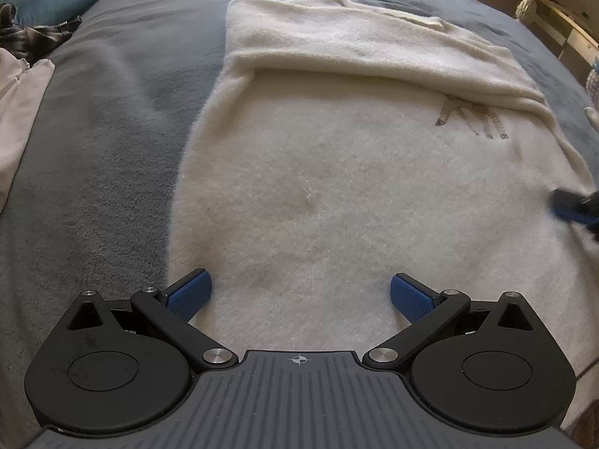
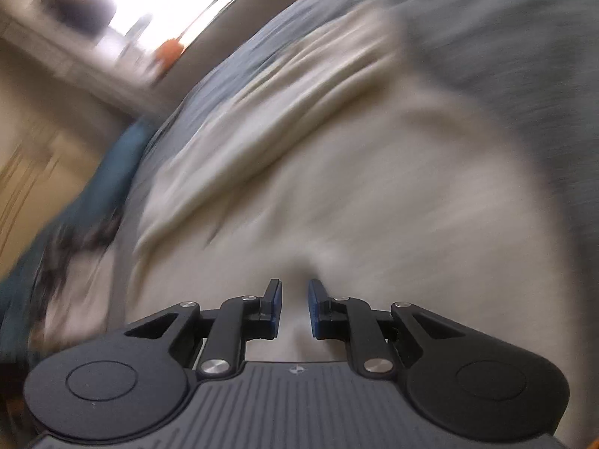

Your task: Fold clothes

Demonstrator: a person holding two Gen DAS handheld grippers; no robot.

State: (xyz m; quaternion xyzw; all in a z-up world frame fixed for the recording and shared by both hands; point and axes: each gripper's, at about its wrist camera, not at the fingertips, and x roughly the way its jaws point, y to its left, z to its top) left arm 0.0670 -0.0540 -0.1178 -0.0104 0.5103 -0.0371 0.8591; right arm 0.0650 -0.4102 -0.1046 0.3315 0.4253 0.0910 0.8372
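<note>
Left wrist view: the left gripper is hovering with fingers spread wide over the near hem of the cream sweater, which is lying flat on the grey blanket. A folded sleeve is crossing the sweater toward 12 o'clock, and the right gripper is showing blurred at 3 o'clock. Plaid clothing is lying at 10 o'clock. Right wrist view, heavily blurred: the right gripper is pinching sweater fabric between nearly closed fingers.

Both tongs, left and right, are black with blue ribbed pads (silver pivot screws).
</note>
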